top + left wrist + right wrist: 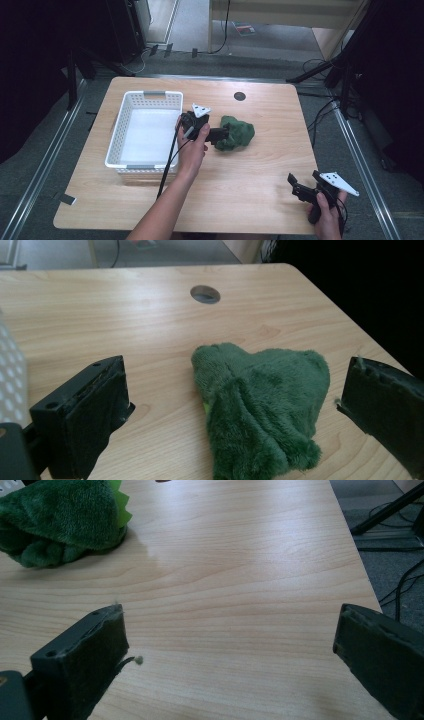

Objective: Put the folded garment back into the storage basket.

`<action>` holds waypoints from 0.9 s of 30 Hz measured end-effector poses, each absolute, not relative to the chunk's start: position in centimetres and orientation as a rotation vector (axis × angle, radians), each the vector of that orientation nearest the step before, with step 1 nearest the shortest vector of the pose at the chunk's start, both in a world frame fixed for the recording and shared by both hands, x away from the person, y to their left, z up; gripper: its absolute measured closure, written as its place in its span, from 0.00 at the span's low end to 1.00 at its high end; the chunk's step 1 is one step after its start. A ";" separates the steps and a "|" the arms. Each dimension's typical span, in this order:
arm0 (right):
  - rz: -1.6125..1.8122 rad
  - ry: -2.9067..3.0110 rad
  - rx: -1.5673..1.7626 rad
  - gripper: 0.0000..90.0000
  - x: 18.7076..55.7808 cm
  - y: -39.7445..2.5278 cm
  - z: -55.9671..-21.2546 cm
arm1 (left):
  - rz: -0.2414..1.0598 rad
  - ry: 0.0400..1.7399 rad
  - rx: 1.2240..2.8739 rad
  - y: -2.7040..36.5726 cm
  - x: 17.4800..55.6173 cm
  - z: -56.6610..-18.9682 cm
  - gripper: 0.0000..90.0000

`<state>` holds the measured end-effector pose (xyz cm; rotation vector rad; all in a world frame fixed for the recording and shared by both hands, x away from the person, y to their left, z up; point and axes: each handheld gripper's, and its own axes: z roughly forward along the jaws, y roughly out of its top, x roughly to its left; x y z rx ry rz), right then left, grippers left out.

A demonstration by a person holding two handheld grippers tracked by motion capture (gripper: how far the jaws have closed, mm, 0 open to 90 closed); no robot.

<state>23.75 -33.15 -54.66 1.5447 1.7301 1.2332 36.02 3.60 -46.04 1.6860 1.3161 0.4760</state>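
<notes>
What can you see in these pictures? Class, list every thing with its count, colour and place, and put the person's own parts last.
Table: one, light wood, centre of the high view.
Basket: one, white, perforated plastic, on the table's left half.
Soft toy: one, green plush, mid-table, right of the basket.
Round hole: one, dark, near the table's far edge.
Cables: several, black, on the grey floor around the table.
Left gripper: one, black, open, jaws either side of the soft toy.
Right gripper: one, black, open, over the table's near right corner.
Hands: two, each holding a gripper.
</notes>
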 end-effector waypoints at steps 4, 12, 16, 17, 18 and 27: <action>1.234 1.731 1.542 0.01 23.8 -33.1 -54.7 | 0.439 1.340 1.696 2.8 37.2 -47.3 0.00; 1.237 1.731 1.548 0.01 23.8 -33.2 -54.7 | 0.392 1.321 1.758 0.6 38.4 -48.6 0.00; 1.238 1.732 1.545 0.01 23.8 -33.2 -54.7 | 0.380 1.314 1.795 -0.5 38.8 -49.3 0.00; 1.238 1.732 1.545 0.01 23.8 -33.2 -54.7 | 0.378 1.309 1.811 -0.9 39.0 -49.6 0.00; 1.237 1.733 1.545 0.01 23.8 -33.2 -54.7 | 0.380 1.305 1.825 -1.1 39.1 -49.7 0.00; 1.238 1.735 1.547 0.01 23.8 -33.1 -54.7 | 0.411 1.314 1.943 -3.3 39.4 -51.5 0.00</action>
